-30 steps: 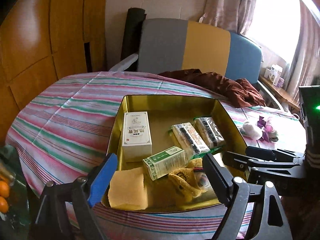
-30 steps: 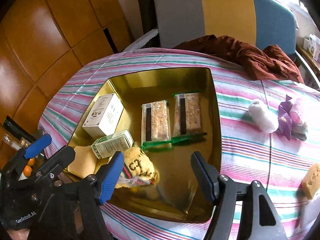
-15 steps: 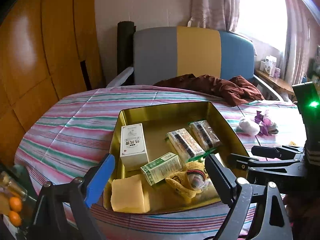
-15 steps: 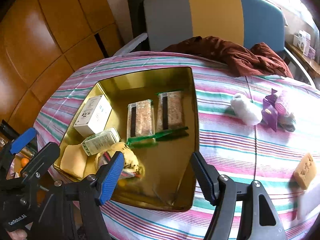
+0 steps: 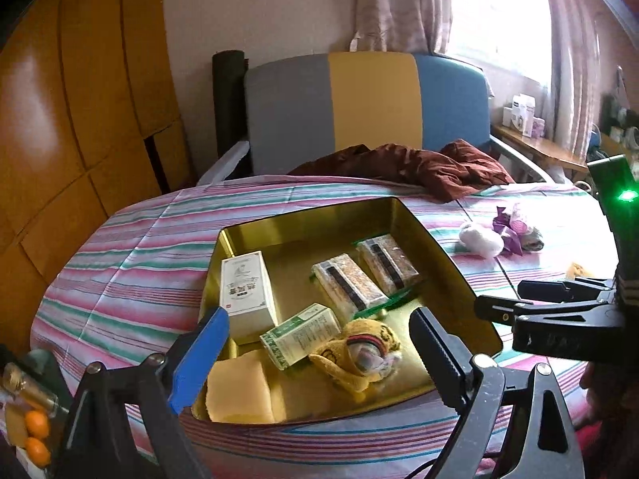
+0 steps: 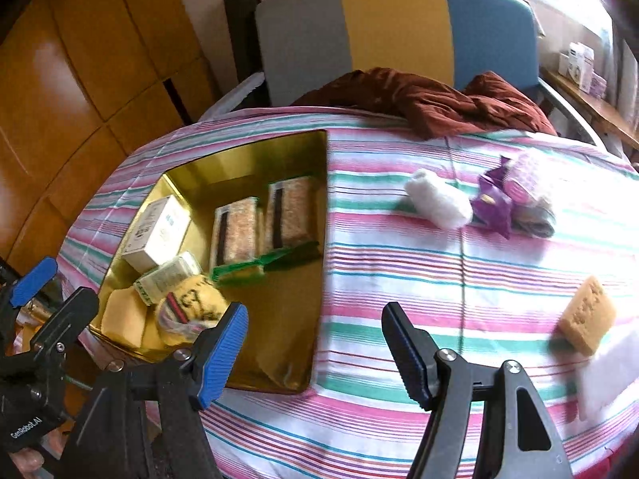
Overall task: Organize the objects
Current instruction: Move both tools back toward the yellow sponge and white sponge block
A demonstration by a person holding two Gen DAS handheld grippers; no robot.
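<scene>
The gold tin [image 5: 447,257] ahead of my left gripper [image 5: 319,353] holds boxes, snack packs and a yellow pouch [image 5: 359,353]. Both it and my right gripper [image 6: 313,353] gape wide, holding nothing.

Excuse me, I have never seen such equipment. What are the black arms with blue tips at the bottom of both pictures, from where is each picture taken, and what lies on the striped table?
They are not robot arms. A person holds one hand-held gripper in each hand, and a fisheye camera on each looks forward along its two fingers. One picture comes from the left hand-held gripper, the other from the right hand-held gripper. Both are open and hold nothing.

On the striped tablecloth sits a gold tin. Inside it are a white box, a green box, two snack packs, a yellow sponge and a yellow sock bundle. Outside it lie a white fluffy item, a purple bundle and a tan block.
</scene>
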